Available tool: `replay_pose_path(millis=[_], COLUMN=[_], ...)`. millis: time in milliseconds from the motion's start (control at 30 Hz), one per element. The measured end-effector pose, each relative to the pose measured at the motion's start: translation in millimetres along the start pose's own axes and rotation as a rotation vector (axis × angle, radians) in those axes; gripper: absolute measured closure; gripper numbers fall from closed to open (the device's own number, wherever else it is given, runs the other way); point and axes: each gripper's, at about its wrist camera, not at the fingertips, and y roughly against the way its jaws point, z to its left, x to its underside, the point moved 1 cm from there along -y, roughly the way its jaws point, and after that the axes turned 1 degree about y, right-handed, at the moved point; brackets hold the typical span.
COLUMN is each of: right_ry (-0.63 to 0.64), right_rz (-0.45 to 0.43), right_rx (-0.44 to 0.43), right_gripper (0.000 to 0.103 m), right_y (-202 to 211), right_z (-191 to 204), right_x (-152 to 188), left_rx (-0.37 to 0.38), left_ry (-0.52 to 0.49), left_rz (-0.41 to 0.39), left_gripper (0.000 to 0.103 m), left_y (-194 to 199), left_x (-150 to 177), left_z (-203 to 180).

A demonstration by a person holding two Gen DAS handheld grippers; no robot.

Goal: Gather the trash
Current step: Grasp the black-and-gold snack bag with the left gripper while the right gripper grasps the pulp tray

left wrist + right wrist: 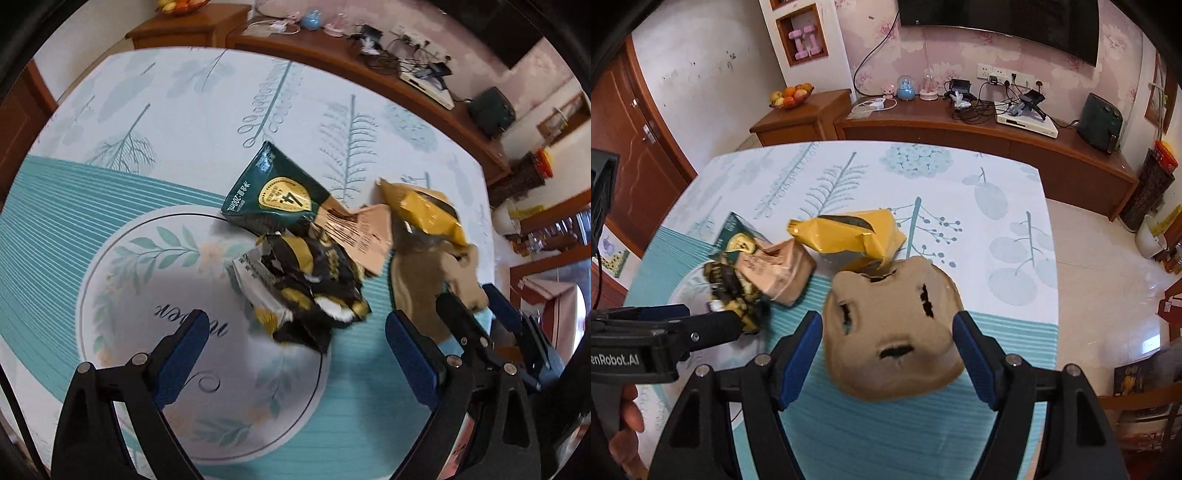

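Both grippers are gaping wide, holding nothing: the left gripper [295, 354] is straddling a crumpled black wrapper [306, 291], the right gripper [888, 354] a brown paper tray [894, 325] lying on the table [997, 192].

place: home living/dining room | upper frame: wall-mounted TV [997, 22] on floral wallpaper [923, 48] | below it: long wooden sideboard [960, 136] with chargers, cables | upper left: fruit bowl [791, 96] on cabinet, pink dumbbells [807, 43] in wall niche | centre: table under leaf-print tablecloth [960, 192]

Leaf-print tablecloth table [997, 192], green carton [273, 192], crumpled wrappers [303, 291], brown pulp tray [894, 325]
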Motion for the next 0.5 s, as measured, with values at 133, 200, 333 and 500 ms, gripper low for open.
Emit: replay_pose_path(millis=[133,200,333,500], right_ry=[0.026,0.037,0.047,0.056], right_rz=[0.007,0.013,0.001,-0.003], right_rx=[0.026,0.035,0.028,0.002], right_gripper=[0.03,0.03,0.03,0.03], right_y=[-11,-15,-15,-8], right_z=[2,2,6,12], right_x=[1,4,8,18], left_rx=[0.017,0.024,0.053,0.072], left_ry=[0.072,0.095,0.101,0.111], left_rz=[0.008,0.009,0.0,-0.018], left_gripper=[0.008,0.014,0.027,0.035], left_y=[-13,-19,-21,-16], left_x=[-8,-10,-11,-3], left_z=[6,10,10,14])
